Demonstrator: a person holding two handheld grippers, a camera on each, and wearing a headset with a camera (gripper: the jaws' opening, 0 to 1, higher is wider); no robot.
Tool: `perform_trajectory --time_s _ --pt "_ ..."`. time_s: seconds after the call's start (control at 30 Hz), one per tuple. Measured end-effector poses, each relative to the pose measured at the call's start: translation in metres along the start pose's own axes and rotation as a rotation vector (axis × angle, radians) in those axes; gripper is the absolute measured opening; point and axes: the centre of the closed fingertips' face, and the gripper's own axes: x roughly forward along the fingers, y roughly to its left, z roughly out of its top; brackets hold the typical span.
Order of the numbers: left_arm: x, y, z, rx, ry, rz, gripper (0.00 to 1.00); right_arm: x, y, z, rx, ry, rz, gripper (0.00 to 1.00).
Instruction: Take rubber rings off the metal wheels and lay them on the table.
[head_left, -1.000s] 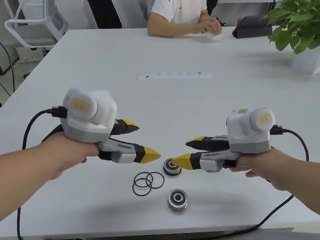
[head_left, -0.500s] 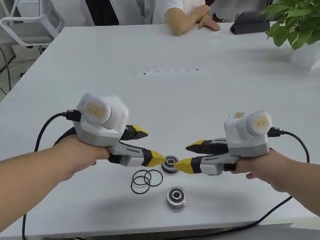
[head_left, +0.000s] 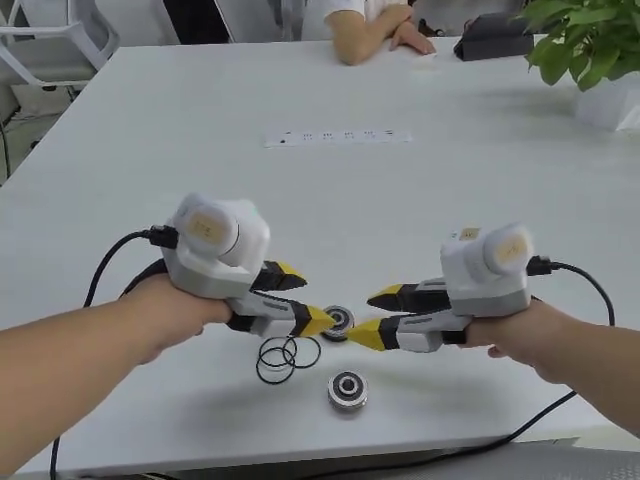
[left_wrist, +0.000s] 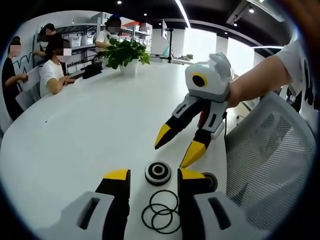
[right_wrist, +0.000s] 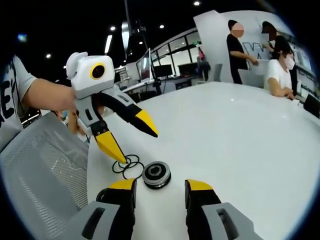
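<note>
Two sets of jaws, both spread open and holding nothing: left gripper (head_left: 312, 296) and right gripper (head_left: 362, 315) facing tip to tip. Metal wheel (head_left: 338, 322) flat on the bench (head_left: 450, 150), axle upright, straight ahead of both sets, roughly equally near. Loose rubber rings (head_left: 285, 357) just beside the left jaws, second wheel (head_left: 347, 388) off to their side.

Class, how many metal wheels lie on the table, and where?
2. One metal wheel lies between the left tongs and right tongs; the other wheel lies nearer the person, beside the rubber rings. None seems hidden.
</note>
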Motion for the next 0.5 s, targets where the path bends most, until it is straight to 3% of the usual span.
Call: perform_trajectory --time_s 0.5 --pt "0.015 -0.008 -0.007 0.008 0.029 -0.040 0.24 0.004 -0.001 -0.007 -0.010 0.022 0.011 0.29"
